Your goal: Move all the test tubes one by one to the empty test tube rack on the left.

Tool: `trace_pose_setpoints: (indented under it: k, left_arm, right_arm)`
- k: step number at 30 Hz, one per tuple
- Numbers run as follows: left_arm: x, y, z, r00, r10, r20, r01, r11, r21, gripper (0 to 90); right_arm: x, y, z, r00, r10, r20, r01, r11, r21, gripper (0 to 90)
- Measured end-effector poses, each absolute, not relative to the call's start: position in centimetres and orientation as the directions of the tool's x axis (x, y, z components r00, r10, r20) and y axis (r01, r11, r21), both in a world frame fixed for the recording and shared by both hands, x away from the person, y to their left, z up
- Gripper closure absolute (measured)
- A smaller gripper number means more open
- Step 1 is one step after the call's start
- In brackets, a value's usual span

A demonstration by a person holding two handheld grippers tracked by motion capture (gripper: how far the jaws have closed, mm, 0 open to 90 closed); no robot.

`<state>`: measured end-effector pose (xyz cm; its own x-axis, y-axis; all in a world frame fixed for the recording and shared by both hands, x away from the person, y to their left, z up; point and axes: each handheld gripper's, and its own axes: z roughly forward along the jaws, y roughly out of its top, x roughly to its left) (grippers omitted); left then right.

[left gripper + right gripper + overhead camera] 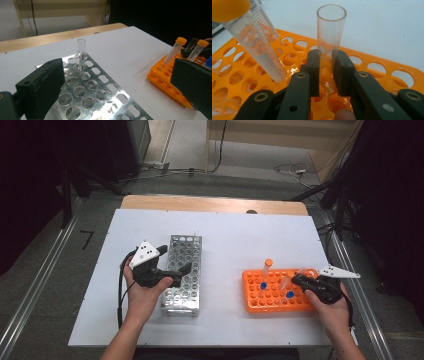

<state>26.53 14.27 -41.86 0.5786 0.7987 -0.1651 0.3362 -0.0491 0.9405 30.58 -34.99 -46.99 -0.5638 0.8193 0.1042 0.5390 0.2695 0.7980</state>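
Observation:
A clear, uncapped tube (330,30) stands upright in a hole of the orange rack (384,72), and my right gripper (326,56) is shut on its lower part. Beside it leans an orange-capped tube (254,42) with cloudy liquid. In the high view the right gripper (298,279) sits at the right end of the orange rack (275,302). My left gripper (176,259) hovers over the metal rack (182,270), open and holding nothing. One clear tube (81,51) stands at the far end of the metal rack (97,95).
Two orange-capped tubes (175,50) (198,48) rise from the orange rack, and blue-capped ones (263,285) sit lower in it. Both racks rest on a white sheet (225,240) over a wooden table. Cables lie on the floor beyond the table.

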Motion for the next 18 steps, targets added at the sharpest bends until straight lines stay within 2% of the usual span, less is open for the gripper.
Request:
trace_pose_setpoints:
  k: [8, 18]
  left_arm:
    - [26.6, 13.9, -42.0, 0.595, 0.786, -0.170, 0.340, -0.054, 0.939, 0.0]
    - [26.4, 13.7, -41.8, 0.603, 0.779, -0.173, 0.337, -0.052, 0.940, 0.0]
  right_arm:
    - [30.5, -34.9, -45.8, -0.568, 0.818, 0.090, 0.520, 0.273, 0.810, 74.1]
    - [29.9, -35.3, -44.2, -0.570, 0.815, 0.107, 0.477, 0.222, 0.851, 74.2]
